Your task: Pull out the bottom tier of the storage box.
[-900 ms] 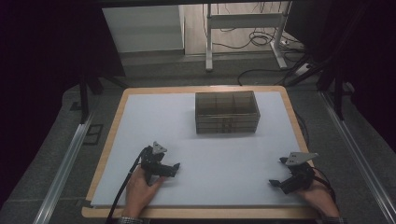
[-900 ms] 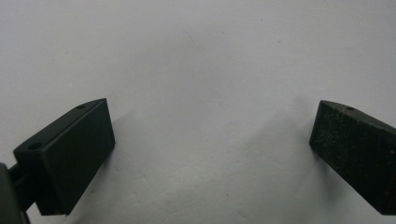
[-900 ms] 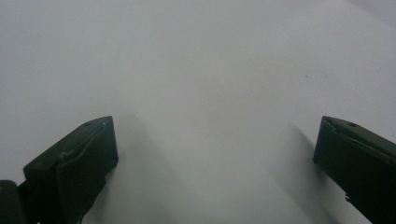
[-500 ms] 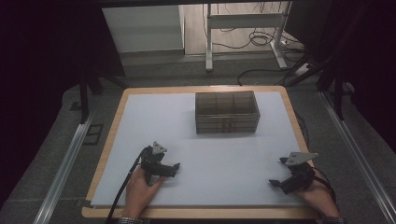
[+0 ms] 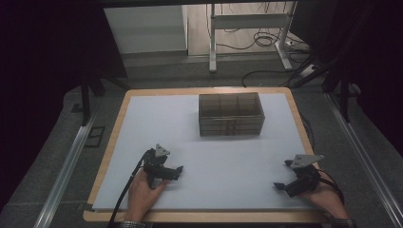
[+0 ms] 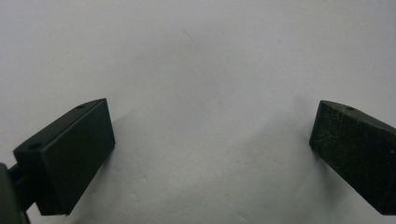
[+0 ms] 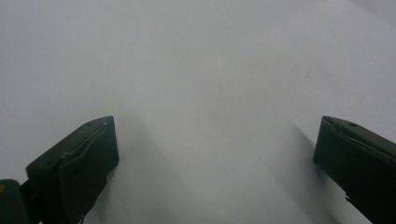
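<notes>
A: Both grippers rested near the mat's (image 5: 157, 123) front edge, the left gripper (image 5: 172, 172) and the right gripper (image 5: 283, 175) each with jaws spread wide and nothing between them.

B: And the box (image 5: 231, 114)?

A: Well apart, at the far middle of the mat.

B: The risk?

A: It looked light, I'd guess; a hard nudge from one jaw might have pushed it away.

Dark room, grey floor (image 5: 43, 190), white desk frame (image 5: 247, 21)
</notes>
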The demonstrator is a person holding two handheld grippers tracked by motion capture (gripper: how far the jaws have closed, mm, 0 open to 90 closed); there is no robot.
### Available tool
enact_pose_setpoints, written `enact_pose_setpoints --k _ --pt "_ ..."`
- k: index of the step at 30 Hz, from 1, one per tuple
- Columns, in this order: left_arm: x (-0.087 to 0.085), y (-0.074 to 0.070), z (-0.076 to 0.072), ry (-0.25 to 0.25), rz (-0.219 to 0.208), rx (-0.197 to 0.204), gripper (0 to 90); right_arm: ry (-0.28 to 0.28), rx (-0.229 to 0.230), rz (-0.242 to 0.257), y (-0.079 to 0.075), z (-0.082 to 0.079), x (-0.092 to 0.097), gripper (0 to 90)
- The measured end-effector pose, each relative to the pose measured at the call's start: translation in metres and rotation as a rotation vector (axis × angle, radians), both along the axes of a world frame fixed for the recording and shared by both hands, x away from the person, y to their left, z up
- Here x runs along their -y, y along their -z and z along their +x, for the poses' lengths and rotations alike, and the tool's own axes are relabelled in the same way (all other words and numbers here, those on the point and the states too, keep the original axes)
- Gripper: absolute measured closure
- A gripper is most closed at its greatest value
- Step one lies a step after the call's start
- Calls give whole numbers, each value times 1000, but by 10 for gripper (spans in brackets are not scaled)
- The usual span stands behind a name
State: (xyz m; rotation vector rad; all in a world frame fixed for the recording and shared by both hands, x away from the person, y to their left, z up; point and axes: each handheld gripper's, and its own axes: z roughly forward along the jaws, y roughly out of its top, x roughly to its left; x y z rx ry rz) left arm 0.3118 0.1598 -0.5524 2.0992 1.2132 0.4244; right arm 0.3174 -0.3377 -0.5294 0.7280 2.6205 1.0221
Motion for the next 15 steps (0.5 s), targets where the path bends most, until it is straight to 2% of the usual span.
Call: enact_pose_setpoints --k 8,15 --pt "0 0 0 0 0 0 0 18 -4 -8 -2 -1 -1 15" --pt "0 0 0 0 0 0 0 22 1 -20 -6 -3 -2 69"
